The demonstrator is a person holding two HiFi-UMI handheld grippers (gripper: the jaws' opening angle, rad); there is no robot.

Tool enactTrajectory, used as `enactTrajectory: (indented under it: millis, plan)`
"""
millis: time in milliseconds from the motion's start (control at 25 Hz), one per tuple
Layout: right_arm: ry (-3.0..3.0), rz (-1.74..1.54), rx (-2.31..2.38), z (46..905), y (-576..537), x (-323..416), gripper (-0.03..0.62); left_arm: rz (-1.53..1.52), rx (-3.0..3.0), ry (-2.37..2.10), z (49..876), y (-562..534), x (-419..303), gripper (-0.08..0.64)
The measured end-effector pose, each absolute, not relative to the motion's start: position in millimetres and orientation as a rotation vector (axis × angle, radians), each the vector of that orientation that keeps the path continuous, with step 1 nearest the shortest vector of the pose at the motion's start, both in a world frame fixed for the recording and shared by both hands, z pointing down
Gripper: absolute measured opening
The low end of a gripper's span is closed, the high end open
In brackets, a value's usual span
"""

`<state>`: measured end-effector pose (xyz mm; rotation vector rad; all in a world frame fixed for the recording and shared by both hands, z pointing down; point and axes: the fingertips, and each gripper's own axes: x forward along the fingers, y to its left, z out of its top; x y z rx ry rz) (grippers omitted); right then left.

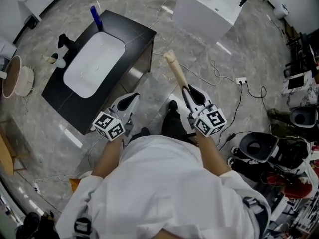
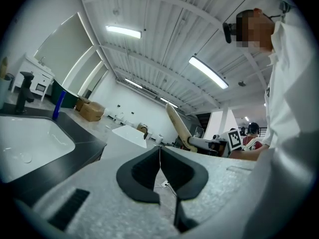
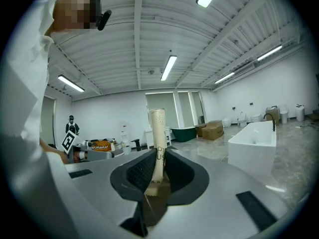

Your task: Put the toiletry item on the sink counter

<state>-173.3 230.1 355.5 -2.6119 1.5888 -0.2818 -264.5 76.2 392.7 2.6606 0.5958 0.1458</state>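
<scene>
Looking down from the head view, we note the right gripper (image 1: pixel 188 92) pinching the toiletry item (image 1: pixel 175 69), a pale beige tube. The tube sticks out beyond the jaw tips and points away from the person. It is over the grey floor, to the right of the sink counter (image 1: pixel 133 33) and clear of it, roughly between the counter and the white bathtub (image 1: pixel 209 8).

Right gripper view: both dark pads press on the tube (image 3: pixel 158 131) from either side. Its flat crimped end sits low between the jaws and the rest rises upright past the tips. Printed letters show on the tube, too small to read. The bathtub (image 3: pixel 253 134) stands to the right in the background.

Left gripper (image 1: pixel 130 101): in the left gripper view its jaws (image 2: pixel 159 159) are pressed together along a thin seam, with nothing between them. In the head view it sits beside the counter's near right end; we cannot tell whether it touches.

Counter top: dark, with a white basin (image 1: pixel 94 63) sunk into it. A black faucet (image 1: pixel 65 41) stands at the left side and a blue item (image 1: pixel 95 18) at the far end. The tube is not on the counter.
</scene>
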Motion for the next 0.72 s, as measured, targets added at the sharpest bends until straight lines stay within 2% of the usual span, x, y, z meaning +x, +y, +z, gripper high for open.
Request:
enactTrajectory:
  millis: [320,720]
  plan:
    - [1.547,-0.21,-2.568,351.6,231.3,-59.6,0.055,0.151,2.749,0.473,377.7,46.6,-194.0,0.017]
    - [1.684,-0.218,-2.464,333.9,236.7,86.6,0.055,0.123,2.77,0.35,344.7,63.1,-53.1,0.017]
